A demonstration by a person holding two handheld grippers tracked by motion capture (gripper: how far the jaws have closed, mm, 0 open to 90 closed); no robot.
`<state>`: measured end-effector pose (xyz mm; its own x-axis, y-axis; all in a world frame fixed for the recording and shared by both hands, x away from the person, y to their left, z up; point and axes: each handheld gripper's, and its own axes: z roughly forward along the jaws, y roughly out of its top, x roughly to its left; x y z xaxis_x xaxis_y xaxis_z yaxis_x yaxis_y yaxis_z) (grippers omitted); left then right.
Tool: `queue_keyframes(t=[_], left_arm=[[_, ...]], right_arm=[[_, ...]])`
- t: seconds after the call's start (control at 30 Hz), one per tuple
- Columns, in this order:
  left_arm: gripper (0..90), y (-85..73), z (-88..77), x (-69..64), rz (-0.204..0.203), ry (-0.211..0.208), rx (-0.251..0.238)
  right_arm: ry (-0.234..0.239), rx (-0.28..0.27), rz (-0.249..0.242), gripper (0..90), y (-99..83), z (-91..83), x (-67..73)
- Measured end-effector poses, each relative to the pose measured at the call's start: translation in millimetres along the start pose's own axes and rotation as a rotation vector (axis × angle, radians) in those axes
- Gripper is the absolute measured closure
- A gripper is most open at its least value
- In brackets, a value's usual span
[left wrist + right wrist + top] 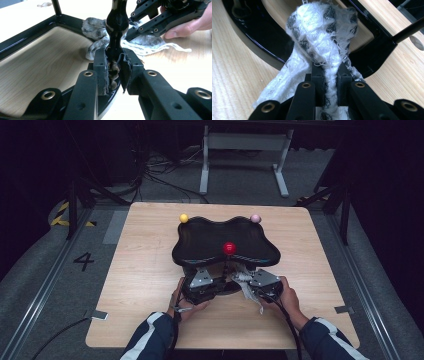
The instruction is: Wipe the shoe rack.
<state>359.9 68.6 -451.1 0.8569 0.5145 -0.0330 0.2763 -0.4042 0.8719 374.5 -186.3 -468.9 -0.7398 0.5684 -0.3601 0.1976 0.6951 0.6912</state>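
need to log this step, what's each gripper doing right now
left gripper: closed on the black stand's post
right gripper: closed on the white patterned cloth

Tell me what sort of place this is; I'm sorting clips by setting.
Probably a lab or recording studio: a lone wooden table on grey floor, loose cables, black curtains around, a floor number.

Yellow ball (pixel 183 218), pink ball (pixel 255 218), wooden table (pixel 145 270)
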Motion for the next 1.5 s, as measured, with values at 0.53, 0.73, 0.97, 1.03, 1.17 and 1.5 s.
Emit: queue_keyframes(t=[0.53,0.73,0.97,1.03,1.17,1.5], left_arm=[[75.4,3.3,8.3,-4.8,-0.004,0.010,-0.003],[75.4,3.7,9.9,-4.0,-0.011,0.009,-0.008],[72.0,0.0,5.7,-3.6,-0.004,0.003,-0.001],[72.0,-2.3,3.3,-4.8,0.012,0.010,0.013],[77.9,-6.6,1.5,-3.6,0.020,-0.016,0.046],[81.6,-7.1,9.4,0.2,0.013,-0.015,0.032]], right_arm=[[0.068,-0.044,-0.053,80.6,14.5,-4.8,21.4],[0.031,-0.020,-0.021,80.7,7.6,-4.1,7.8],[-0.027,0.032,0.011,80.8,-3.9,2.1,-11.2],[-0.023,0.031,0.048,80.7,-5.9,3.6,-13.5],[-0.028,0.035,0.037,80.7,-6.9,3.8,-15.5],[-0.025,0.051,0.013,80.8,-6.9,3.3,-16.6]])
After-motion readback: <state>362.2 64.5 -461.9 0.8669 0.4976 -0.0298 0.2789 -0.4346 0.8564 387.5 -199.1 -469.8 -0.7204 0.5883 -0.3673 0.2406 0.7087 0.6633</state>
